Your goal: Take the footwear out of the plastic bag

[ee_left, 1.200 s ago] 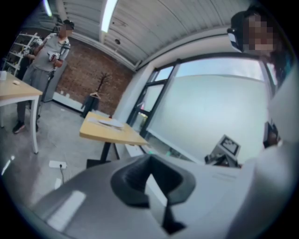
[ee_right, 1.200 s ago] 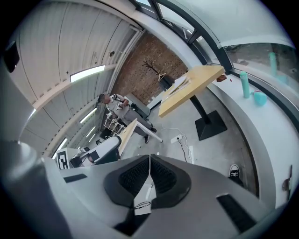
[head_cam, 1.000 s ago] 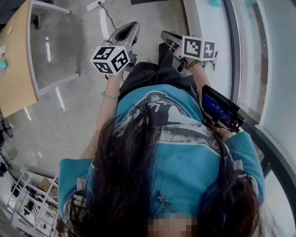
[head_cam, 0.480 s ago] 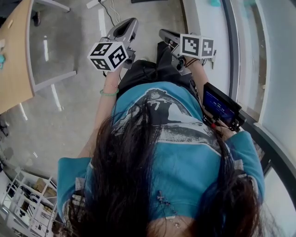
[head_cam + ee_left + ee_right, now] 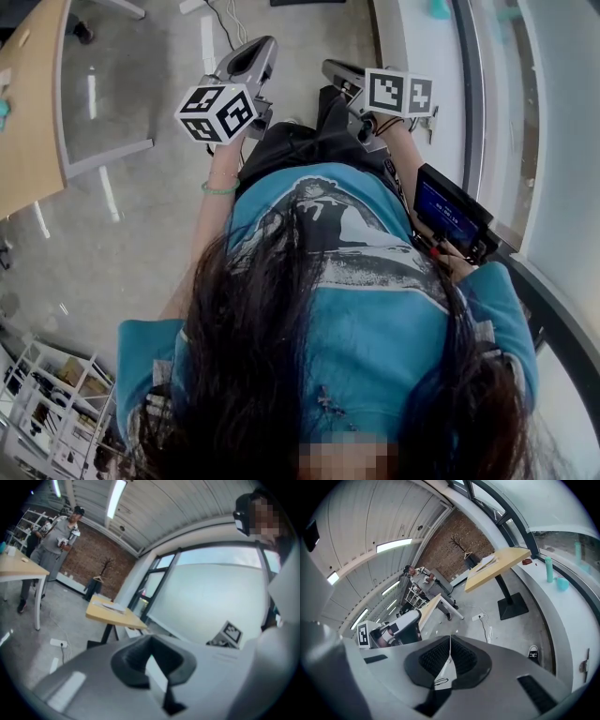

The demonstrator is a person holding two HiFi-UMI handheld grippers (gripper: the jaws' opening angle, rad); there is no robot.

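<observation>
Head view, left to right:
- A wooden table (image 5: 28, 112) stands well out to the left of the left gripper.
- The left gripper (image 5: 251, 58) is held out over bare floor. Its marker cube (image 5: 217, 112) sits at the near end, above a wrist with a green band (image 5: 220, 190).
- The right gripper (image 5: 339, 73) is just beside the left one. They are apart and point roughly the same way.
- A handheld device with a blue screen (image 5: 448, 208) lies behind and to the right of the right gripper, at the person's side.

Left gripper view:
- The jaws meet at the tips, with nothing between the pads.
- Far ahead on the left a person (image 5: 56, 536) stands by a table.
- A second table top (image 5: 112, 611) lies just ahead of the jaws.

Right gripper view:
- The jaws are together at the tips and empty.
- The left gripper's body is just to the left of them.
- A power strip (image 5: 477, 617) lies on the floor ahead.
- A pedestal table (image 5: 497, 566) stands beyond, to the right.
- A black-and-white sneaker (image 5: 533, 652) rests on the floor near the jaws, on their right side. It cannot be told whether it is worn.

The position of the plastic bag relative to either gripper cannot be told from these views.
</observation>
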